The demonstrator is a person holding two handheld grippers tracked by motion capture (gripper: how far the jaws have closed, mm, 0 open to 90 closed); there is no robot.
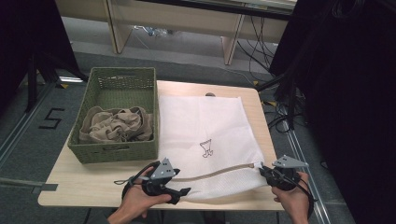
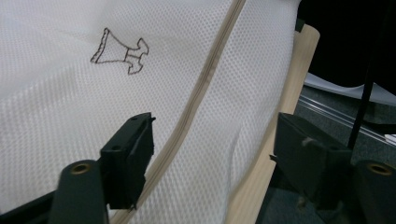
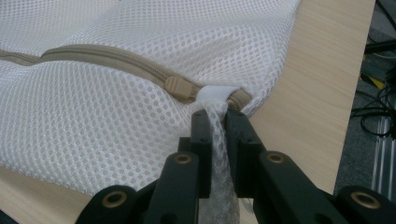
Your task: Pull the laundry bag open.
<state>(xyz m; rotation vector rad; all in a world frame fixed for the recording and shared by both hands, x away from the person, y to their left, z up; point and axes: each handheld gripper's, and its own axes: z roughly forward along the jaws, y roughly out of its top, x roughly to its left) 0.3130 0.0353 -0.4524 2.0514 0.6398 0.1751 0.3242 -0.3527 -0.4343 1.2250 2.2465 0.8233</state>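
Note:
A white mesh laundry bag lies flat on the table, with a small dark stitched figure on it. A beige zipper runs along its near edge. My right gripper is shut on the bag's mesh at the near right corner, just behind the zipper pull, and holds that corner slightly raised. In the high view the right gripper sits at the table's right front. My left gripper stands open over the bag's near left part, the zipper running between its jaws, which do not touch it.
A green woven basket stands at the table's left with crumpled beige cloth inside. Bare wooden table lies in front of the basket. The table's right edge is close to the held corner. Cables lie on the floor beyond.

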